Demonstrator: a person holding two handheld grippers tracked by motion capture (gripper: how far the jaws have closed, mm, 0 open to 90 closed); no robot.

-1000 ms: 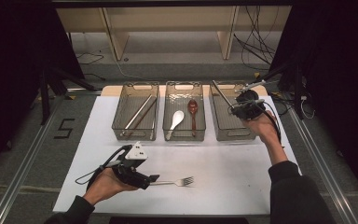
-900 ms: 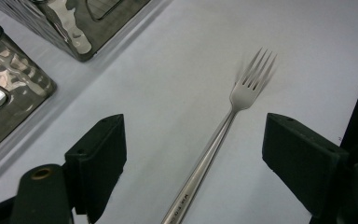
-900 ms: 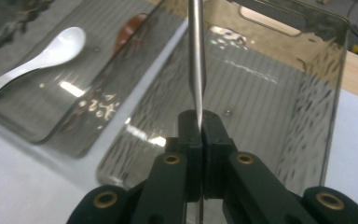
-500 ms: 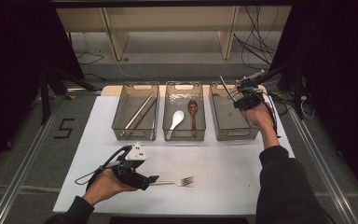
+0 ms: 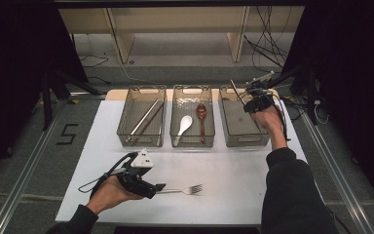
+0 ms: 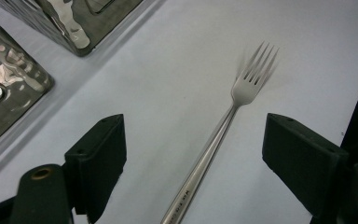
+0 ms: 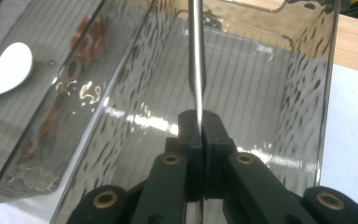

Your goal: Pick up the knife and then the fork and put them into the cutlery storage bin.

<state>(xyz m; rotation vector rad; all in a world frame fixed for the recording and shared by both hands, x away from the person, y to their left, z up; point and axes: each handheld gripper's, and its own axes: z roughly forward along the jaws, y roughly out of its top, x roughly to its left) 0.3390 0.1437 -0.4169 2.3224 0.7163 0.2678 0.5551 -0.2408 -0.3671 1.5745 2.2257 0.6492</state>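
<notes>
1. A white sheet is covering the bench [image 5: 233, 170], and three clear, ribbed plastic bins are standing in a row at its far side. Behind the bench, a pale wooden shelf frame [image 5: 175, 29] is standing on a grey floor, and dark cables [image 5: 268, 44] are hanging at the right. A digit "5" [image 5: 67, 134] is marked on the floor at the left.

2. The left hand-held gripper [image 6: 193, 158] is lying low over the sheet near the front edge, with its jaws standing wide apart. A metal fork [image 6: 228, 126] is lying flat between them, touching neither pad, with its tines pointing away from the gripper.

3. The right hand-held gripper [image 7: 198, 123] is hovering over the right bin [image 5: 243, 122], with its jaws clamped on a thin metal utensil handle [image 7: 196, 56]. The handle is rising past the top edge of the right gripper view, so its far end is cut off there, and in the high view it is too small to tell which utensil it is.

4. The left bin [image 5: 141, 117] is holding long thin sticks, seemingly chopsticks. The middle bin [image 5: 192, 117] is holding a white spoon [image 5: 184, 126] and a dark reddish-brown spoon [image 5: 201, 117], lying side by side.

5. The bin walls are looking wavy and glossy, and the black jaws are looking matte and blocky.
</notes>
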